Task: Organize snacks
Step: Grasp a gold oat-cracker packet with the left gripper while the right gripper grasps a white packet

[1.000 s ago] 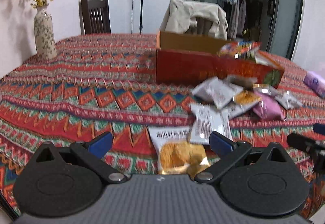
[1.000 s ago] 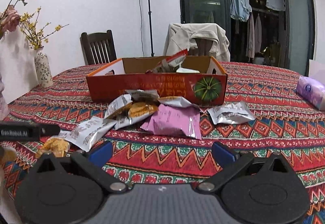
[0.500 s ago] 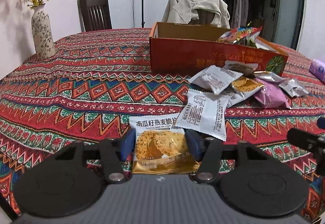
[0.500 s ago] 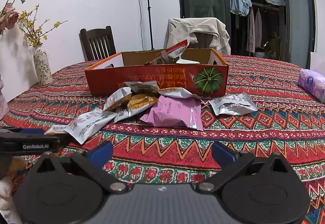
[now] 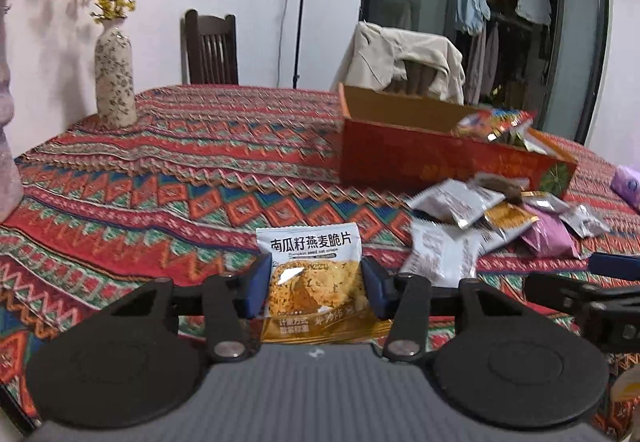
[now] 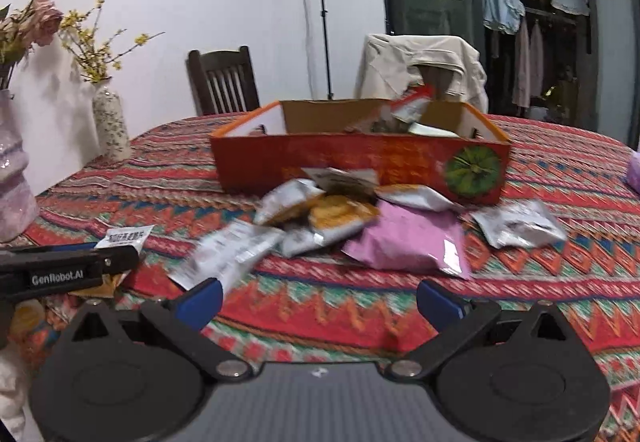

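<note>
Left wrist view. Left gripper (image 5: pixel 314 288): jaws closing, blue pads pressing both side edges of the crisp packet (image 5: pixel 310 274), which stands upright between them at 6 o'clock, apparently lifted off the cloth (image 5: pixel 160 177). Grip sits across the packet's middle, likely so its flat faces stay free to slide into the box (image 5: pixel 440 157). Packet: white top band with dark print, clear window showing golden crisps, gold lower band, slightly creased. Box at 2 o'clock, red card, open top, a few packets already poking out. Loose pile (image 5: pixel 492 226) at 3 o'clock just in front of the box. Vase (image 5: pixel 115 75) at 10 o'clock.

Right wrist view. Right gripper (image 6: pixel 320 300): jaws wide apart, nothing between them, hovering over the cloth. It faces the pile (image 6: pixel 360 222) at 12 o'clock, probably lined up for the next pick. Pile: silver, orange and pink packets, overlapping, blurred. Box (image 6: pixel 360 161) behind it, touching the rearmost packets. Left gripper's side (image 6: pixel 64 268) at 9 o'clock, the packet's white top (image 6: pixel 124 238) showing above it.
</note>
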{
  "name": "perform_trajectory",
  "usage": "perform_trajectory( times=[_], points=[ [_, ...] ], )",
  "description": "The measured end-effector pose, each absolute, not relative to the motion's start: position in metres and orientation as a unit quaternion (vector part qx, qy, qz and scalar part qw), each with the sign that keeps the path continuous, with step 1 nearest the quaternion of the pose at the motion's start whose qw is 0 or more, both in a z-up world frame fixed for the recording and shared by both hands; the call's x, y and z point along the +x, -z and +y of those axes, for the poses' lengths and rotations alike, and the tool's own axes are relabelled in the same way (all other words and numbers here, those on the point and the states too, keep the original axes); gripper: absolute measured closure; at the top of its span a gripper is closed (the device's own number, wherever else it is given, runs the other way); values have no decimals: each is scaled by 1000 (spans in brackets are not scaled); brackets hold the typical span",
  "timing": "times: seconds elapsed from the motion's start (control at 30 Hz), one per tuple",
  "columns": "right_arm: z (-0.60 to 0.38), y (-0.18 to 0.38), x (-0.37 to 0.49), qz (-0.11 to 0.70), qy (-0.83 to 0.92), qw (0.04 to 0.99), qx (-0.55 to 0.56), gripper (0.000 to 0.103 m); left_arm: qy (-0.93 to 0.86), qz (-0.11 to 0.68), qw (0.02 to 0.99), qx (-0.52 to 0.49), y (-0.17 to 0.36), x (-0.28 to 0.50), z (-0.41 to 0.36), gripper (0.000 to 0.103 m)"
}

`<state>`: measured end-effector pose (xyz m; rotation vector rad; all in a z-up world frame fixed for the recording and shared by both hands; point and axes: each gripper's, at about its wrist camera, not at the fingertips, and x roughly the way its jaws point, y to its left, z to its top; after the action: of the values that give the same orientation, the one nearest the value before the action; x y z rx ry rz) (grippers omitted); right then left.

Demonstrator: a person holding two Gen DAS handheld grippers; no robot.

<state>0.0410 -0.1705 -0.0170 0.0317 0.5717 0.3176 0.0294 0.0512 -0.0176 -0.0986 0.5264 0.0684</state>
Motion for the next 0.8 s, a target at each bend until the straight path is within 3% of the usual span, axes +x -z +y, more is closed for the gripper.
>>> perform_trajectory(
  times=[0.33, 0.57, 0.73, 0.8],
  points=[
    [-92, 17, 92, 320, -141, 937, 13, 2, -38, 233, 969, -73, 9, 34, 92, 53],
    [-68, 31, 101, 343, -111, 932, -33, 15, -30, 218, 971, -88, 6, 37, 107, 53],
    [-72, 29, 91, 339, -132, 931, -38, 34, -21, 221, 971, -94, 8, 40, 106, 53],
    [-73, 27, 87, 336, -144, 930, -39, 50, -19, 222, 970, -96, 9, 40, 105, 53]
  ],
)
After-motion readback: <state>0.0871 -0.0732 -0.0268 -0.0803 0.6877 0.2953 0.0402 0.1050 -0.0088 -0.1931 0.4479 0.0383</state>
